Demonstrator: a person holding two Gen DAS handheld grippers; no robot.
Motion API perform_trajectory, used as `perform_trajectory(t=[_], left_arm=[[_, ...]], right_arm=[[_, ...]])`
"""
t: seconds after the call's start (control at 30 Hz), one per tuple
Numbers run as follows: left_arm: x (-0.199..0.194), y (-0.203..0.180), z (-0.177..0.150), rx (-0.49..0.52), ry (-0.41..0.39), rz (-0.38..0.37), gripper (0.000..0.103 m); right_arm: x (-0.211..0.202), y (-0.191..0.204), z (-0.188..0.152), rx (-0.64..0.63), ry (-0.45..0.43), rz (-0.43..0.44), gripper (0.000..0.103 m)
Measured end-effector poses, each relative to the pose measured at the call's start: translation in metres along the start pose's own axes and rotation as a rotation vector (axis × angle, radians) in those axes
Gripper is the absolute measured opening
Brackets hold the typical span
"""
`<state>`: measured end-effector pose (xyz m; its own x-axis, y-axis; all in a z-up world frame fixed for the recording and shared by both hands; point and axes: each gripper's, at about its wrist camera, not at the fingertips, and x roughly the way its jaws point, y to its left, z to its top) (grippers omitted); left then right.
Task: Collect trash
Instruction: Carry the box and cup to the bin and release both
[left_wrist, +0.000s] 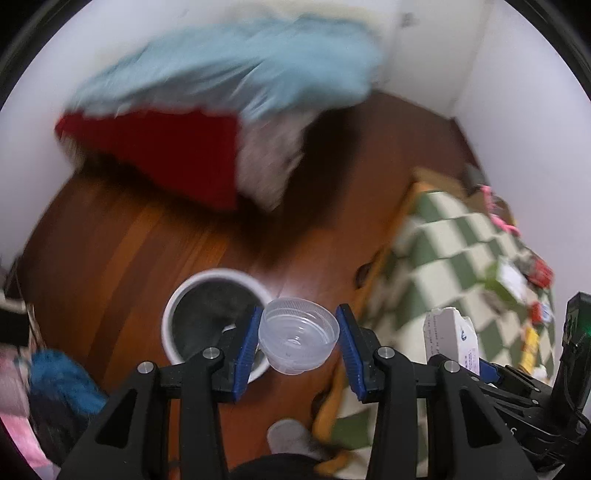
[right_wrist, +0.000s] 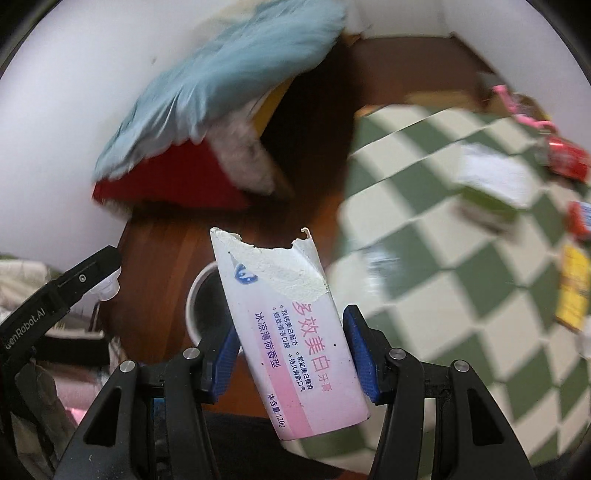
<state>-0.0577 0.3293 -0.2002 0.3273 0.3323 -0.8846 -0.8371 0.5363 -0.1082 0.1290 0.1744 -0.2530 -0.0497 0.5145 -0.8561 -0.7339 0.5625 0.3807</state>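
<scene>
clear plastic cup (left_wrist: 298, 335) and torn toothpaste box (right_wrist: 291, 332) are riding pinched in your left jaws and right jaws, and either could be slipping out short of the white bin (left_wrist: 173, 314).

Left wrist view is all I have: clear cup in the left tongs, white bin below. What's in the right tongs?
Observer: The right tongs are shut on a toothpaste box, white with pink print.
Operator: Intact?
Observer: No. Its far end is torn open, with a ragged edge and bare card showing.
Operator: Any trash still out there?
Observer: Yes, a red can lies on the checkered rug, near its far edge.
</scene>
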Motion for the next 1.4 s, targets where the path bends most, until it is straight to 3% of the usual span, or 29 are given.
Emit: perform_trajectory(t=[0.17, 0.37, 0.4, 0.47, 0.53, 0.67, 0.7, 0.73, 0.8, 0.97, 1.2, 1.4], left_arm=[[0.075, 0.088, 0.002, -0.132, 0.147, -0.001, 0.038], [0.155, 0.146, -0.011, -0.245, 0.324, -0.022, 0.04], [0.163, 0.15, -0.013, -0.254, 0.341, -0.022, 0.043], [0.172, 0.159, -0.019, -0.276, 0.349, -0.01, 0.073], [0.176, 0.166, -0.028, -0.305, 0.352, -0.001, 0.094], [0.169, 0.18, -0.044, -0.327, 0.341, 0.101, 0.094], [0.166, 0.184, -0.048, -0.329, 0.334, 0.128, 0.094], [0.162, 0.185, -0.052, -0.331, 0.324, 0.156, 0.094], [0.154, 0.182, -0.059, -0.314, 0.301, 0.223, 0.094], [0.139, 0.178, -0.068, -0.287, 0.271, 0.296, 0.094], [0.105, 0.166, -0.071, -0.277, 0.239, 0.284, 0.094], [0.066, 0.15, -0.067, -0.256, 0.176, 0.276, 0.094]], right_arm=[[0.099, 0.051, 0.008, -0.045, 0.147, 0.027, 0.057], [0.215, 0.089, 0.01, -0.073, 0.298, 0.015, 0.057], [0.233, 0.095, 0.011, -0.078, 0.317, 0.004, 0.057], [0.259, 0.103, 0.014, -0.089, 0.339, -0.005, 0.057], [0.283, 0.109, 0.018, -0.101, 0.362, -0.016, 0.058], [0.323, 0.127, 0.03, -0.158, 0.399, -0.017, 0.059], [0.329, 0.131, 0.034, -0.172, 0.399, -0.02, 0.068], [0.334, 0.136, 0.035, -0.188, 0.398, -0.012, 0.087], [0.337, 0.141, 0.037, -0.216, 0.388, -0.021, 0.103], [0.327, 0.153, 0.028, -0.306, 0.351, -0.111, 0.103], [0.284, 0.15, 0.002, -0.343, 0.322, -0.181, 0.103], [0.237, 0.151, -0.016, -0.355, 0.278, -0.179, 0.103]])
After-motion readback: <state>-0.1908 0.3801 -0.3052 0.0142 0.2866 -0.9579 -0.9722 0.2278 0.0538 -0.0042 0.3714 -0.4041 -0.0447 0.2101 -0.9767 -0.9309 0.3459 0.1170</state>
